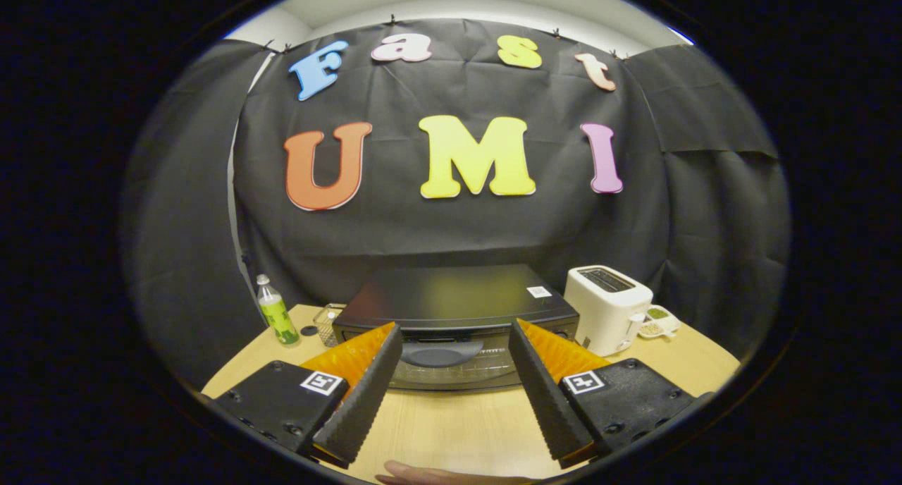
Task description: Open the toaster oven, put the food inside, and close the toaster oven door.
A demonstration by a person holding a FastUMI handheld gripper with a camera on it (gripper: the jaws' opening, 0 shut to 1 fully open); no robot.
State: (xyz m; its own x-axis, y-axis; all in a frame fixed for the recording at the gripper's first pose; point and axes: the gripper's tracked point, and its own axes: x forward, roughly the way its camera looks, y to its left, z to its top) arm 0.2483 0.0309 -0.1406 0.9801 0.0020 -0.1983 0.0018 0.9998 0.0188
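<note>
1 toaster oven (454, 316) sits shut on the tabletop (451, 421), its door handle (440, 354) just beyond the gripper (454, 386), whose fingers stand apart and empty. Risk: a skewed approach could slip off the handle. Bare tabletop ahead; a white toaster (607, 307) crowds the oven's right.

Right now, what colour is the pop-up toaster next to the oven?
White, with a dark slot on top. Clearest in the gripper view, right of the black toaster oven; the claw is open.

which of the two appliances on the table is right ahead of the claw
The black toaster oven, with its door handle seen between the fingers of the open claw. The white pop-up toaster stands off to its right, beside it.
</note>
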